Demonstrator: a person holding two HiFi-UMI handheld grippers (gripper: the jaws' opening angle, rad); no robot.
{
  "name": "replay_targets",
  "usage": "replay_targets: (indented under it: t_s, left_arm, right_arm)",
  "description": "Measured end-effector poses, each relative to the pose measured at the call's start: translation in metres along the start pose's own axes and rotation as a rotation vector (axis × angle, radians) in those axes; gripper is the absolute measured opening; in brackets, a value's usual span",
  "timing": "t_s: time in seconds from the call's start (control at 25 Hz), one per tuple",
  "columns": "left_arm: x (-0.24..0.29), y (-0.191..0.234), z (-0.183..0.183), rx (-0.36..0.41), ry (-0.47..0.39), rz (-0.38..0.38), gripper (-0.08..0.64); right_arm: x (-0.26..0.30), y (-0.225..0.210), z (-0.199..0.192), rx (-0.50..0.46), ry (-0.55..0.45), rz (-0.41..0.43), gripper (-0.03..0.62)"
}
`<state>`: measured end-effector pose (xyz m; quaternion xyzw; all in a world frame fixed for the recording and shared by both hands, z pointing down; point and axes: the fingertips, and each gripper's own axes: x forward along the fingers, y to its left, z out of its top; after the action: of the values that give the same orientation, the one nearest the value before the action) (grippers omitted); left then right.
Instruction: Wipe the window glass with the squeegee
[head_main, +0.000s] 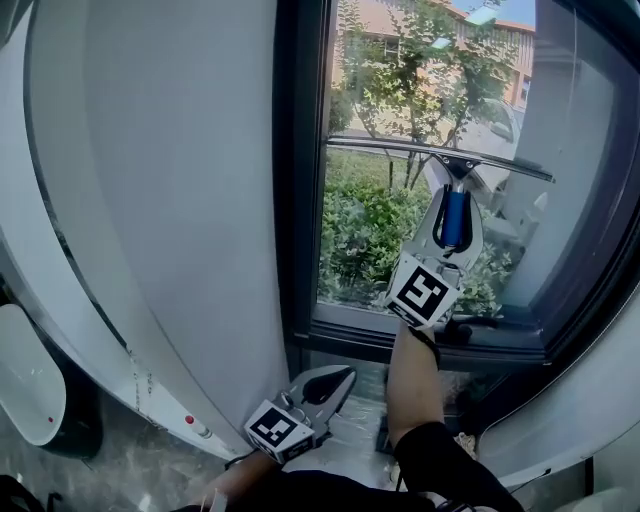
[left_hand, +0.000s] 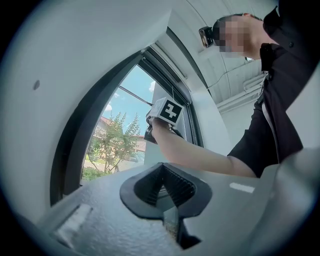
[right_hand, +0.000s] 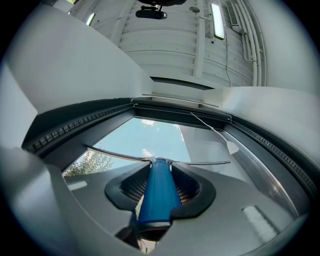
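The window sat in a dark frame (head_main: 300, 200) beside a broad white wall panel (head_main: 150, 200), with shrubs, trees and a building in sunlight outside. The window glass (head_main: 385, 240) filled the upper right of my head view, and the squeegee (head_main: 457, 225) was up against it. Its blade (head_main: 400, 148) lay crosswise, long axis running nearly level from left to right and dipping a little at the right end. Its blue handle hung straight down from the middle of the blade toward me. My right gripper (head_main: 455, 210) had its jaws clamped on that handle, raised at arm's length over the sill (head_main: 420, 335). The stretch of pane below the blade, down to the sill, lay on my side of the tool, so I judged the coming stroke would be a downward pull along the handle's line. My left gripper (head_main: 330, 385) hung low by the foot of the wall, well apart from the glass, jaws drawn together on nothing, so the right arm was plainly the nearer.
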<state>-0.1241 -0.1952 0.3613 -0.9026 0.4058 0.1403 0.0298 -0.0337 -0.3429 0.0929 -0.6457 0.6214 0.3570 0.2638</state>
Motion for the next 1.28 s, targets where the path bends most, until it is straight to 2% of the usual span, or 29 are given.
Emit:
replay_targets:
  t_s: [0.72,0.92,1.28]
  left_arm:
    - [-0.014,-0.003,-0.006,-0.013,0.037,-0.002,0.002]
    - [-0.014,-0.003,-0.013,0.004,0.022,-0.015,0.002]
    - [-0.01,-0.011,-0.013,0.007,0.05,-0.041,0.002]
  right_arm:
    - [-0.026,0.005,-0.017,0.012,0.062,-0.019,0.133]
    - [-0.029,0.005,-0.02,0.014,0.073,-0.022,0.133]
    - [-0.039,0.005,-0.025,0.007,0.09,-0.013,0.133]
